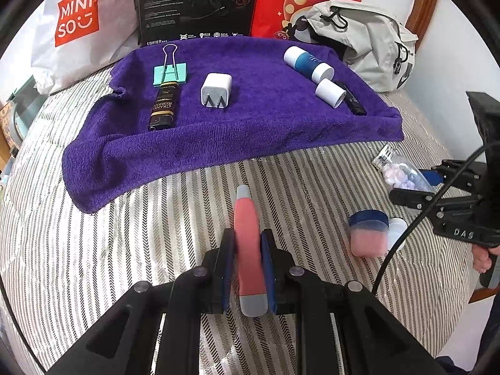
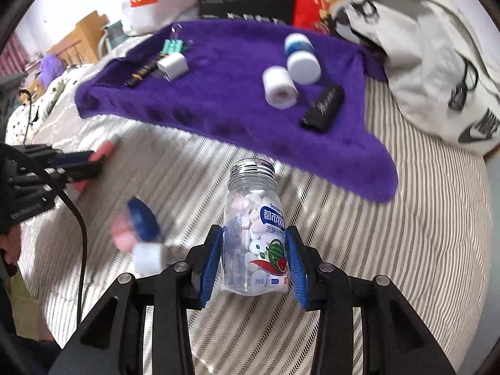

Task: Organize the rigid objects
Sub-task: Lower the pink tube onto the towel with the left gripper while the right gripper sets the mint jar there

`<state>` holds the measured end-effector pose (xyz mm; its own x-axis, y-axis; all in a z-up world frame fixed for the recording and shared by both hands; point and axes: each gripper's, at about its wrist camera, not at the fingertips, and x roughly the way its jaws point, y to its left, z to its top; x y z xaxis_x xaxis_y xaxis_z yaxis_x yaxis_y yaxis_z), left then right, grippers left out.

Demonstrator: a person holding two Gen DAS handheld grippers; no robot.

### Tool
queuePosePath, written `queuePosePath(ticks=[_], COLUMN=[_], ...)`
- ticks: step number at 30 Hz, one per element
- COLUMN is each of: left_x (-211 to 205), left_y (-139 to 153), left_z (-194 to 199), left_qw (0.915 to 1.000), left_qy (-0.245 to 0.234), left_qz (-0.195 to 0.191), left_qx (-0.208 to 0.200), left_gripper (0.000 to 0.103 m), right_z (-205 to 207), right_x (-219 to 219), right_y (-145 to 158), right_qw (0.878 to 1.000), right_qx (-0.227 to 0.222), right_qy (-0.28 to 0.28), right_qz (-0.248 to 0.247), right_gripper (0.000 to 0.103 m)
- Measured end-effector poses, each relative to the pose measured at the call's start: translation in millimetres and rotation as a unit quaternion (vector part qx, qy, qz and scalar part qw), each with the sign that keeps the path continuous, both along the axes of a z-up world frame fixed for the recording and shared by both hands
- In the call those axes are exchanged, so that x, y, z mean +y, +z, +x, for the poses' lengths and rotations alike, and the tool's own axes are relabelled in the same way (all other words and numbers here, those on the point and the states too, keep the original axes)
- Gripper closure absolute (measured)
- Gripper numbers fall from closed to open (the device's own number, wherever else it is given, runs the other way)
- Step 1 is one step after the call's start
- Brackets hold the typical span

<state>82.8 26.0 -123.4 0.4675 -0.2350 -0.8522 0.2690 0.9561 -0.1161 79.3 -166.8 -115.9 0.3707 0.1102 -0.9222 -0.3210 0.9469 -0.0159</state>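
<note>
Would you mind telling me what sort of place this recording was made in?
Most likely a bedroom at home: the work surface looks like a bed with a striped quilt, a backpack and a shopping bag lean at its far edge, and wooden furniture stands beyond.

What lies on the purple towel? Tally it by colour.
Teal: 1, clip
Black: 2, tube, case
White: 2, charger, cap
Blue-and-white: 1, bottle
Total: 6
</note>
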Motion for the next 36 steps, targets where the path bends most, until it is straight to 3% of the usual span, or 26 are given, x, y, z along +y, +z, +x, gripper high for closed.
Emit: queuePosePath(ticks=[6, 10, 19, 36], left_x=[-1.6, 1.0, 19.0, 33.2], left_y=[-1.5, -0.9, 10.1, 38.1], left_z=[2.2, 4.5, 4.9, 14.0], left_qw=[1.0, 1.0, 0.999, 0.9982], left_qy=[0.0, 0.0, 0.021, 0.026], left_qz=[0.001, -0.006, -0.038, -0.048], left_qx=[-0.004, 0.001, -0.005, -0.028], left_gripper=[0.086, 0.086, 0.086, 0.086], right_z=[-6.2, -3.3, -4.0, 9.4], right_x=[-3.8, -8.6, -4.4, 10.9], right_y=[-0.5, 3.9, 29.4, 37.5], right_qw=[1.0, 0.999, 0.998, 0.996], right_qx=[-0.017, -0.006, -0.02, -0.021], right_qy=[-0.014, -0.018, 0.006, 0.028], right_qz=[0.009, 0.031, 0.063, 0.079], right_gripper=[0.062, 0.062, 0.062, 0.062])
